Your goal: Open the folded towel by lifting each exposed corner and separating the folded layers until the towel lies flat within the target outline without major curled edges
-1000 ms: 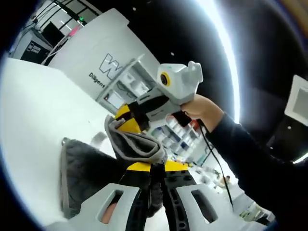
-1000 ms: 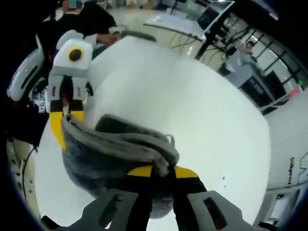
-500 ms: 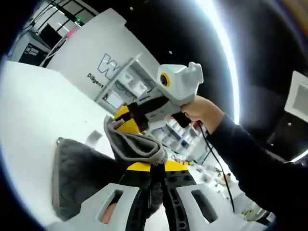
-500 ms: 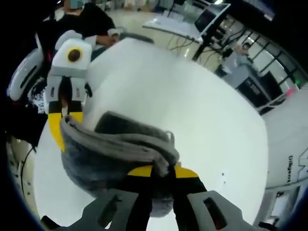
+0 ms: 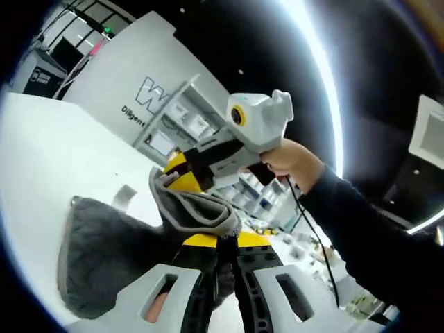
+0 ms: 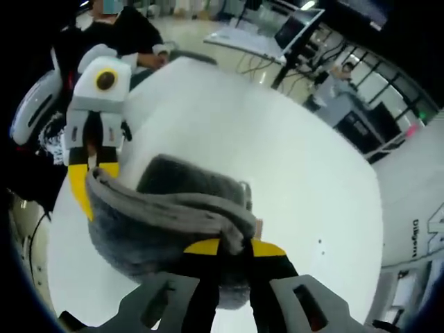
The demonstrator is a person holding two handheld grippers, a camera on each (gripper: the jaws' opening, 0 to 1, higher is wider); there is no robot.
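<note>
A dark grey towel (image 5: 111,253) with a lighter grey hem hangs over the white table (image 5: 48,159), held up between both grippers. My left gripper (image 5: 218,243) is shut on one corner of its hem. The right gripper (image 5: 182,173), held by a hand, comes in from the right and pinches the other corner. In the right gripper view, my right gripper (image 6: 233,246) is shut on the towel (image 6: 159,225) and the left gripper (image 6: 89,182) clamps its far corner. The hem stretches between the two; the rest droops toward the table (image 6: 291,159).
A white wall panel (image 5: 132,76) with lettering stands beyond the table. A person in dark clothes (image 6: 125,35) sits at the table's far edge. Desks with monitors (image 6: 298,28) stand further back. The person's dark sleeve (image 5: 361,236) reaches in from the right.
The towel has risen and spread a little wider; more of its dark body hangs free. Both grippers keep their hold on the corners.
</note>
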